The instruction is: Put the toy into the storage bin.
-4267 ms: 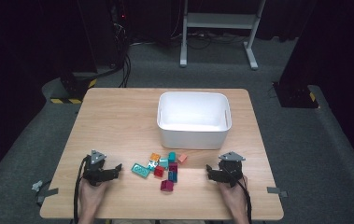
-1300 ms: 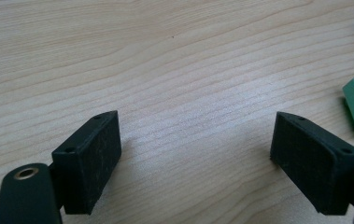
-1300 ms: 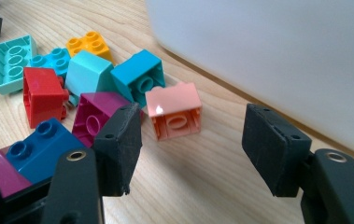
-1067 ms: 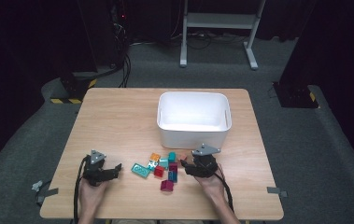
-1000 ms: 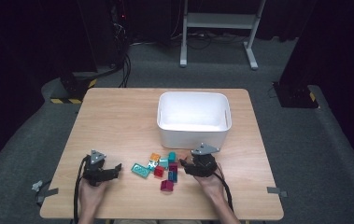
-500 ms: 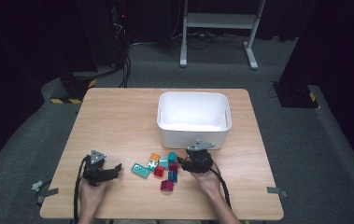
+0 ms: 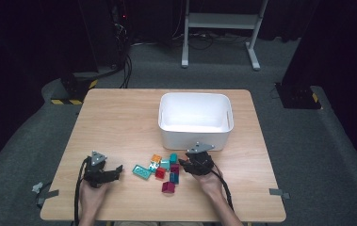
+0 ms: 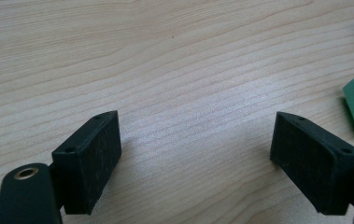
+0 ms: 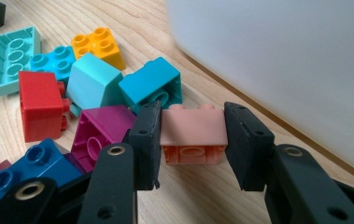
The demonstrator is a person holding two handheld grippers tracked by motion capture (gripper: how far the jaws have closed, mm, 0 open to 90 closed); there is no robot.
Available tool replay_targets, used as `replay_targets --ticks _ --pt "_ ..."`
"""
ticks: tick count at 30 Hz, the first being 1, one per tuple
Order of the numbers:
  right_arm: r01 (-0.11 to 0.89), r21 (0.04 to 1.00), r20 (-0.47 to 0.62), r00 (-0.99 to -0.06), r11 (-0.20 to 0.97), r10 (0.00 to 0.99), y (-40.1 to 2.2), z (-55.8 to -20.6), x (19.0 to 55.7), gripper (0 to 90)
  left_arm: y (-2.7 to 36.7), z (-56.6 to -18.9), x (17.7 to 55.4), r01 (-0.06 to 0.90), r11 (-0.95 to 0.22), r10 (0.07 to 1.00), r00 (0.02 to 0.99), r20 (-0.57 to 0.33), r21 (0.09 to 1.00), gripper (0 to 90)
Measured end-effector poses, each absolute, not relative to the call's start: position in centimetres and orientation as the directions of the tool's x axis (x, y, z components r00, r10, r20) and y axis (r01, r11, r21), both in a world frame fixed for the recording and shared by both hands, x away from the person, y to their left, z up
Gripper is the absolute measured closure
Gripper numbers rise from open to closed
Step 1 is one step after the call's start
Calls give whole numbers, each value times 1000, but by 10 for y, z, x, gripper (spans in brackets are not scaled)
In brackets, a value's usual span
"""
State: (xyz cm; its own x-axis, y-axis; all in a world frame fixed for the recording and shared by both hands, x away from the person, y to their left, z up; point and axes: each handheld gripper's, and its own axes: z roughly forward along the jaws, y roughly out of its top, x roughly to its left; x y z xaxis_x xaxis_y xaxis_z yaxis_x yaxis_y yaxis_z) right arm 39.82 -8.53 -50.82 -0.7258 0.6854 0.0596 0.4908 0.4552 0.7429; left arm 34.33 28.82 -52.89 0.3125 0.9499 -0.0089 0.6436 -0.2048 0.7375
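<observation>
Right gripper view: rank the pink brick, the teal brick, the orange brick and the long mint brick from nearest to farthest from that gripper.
1. Pink brick: between the pads of the right gripper, which have just been closing.
2. Teal brick: just beyond, slightly left.
3. Orange brick: farther back, left of the white bin.
4. Long mint brick: far left, farthest.
</observation>
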Motion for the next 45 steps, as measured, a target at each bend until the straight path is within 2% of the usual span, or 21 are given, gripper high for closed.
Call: replay_targets --ticks 45 --pt "482 780 91 -718 399 690 -120 -472 381 591 286 -529 345 652 -209 951 310 -5 729 116"
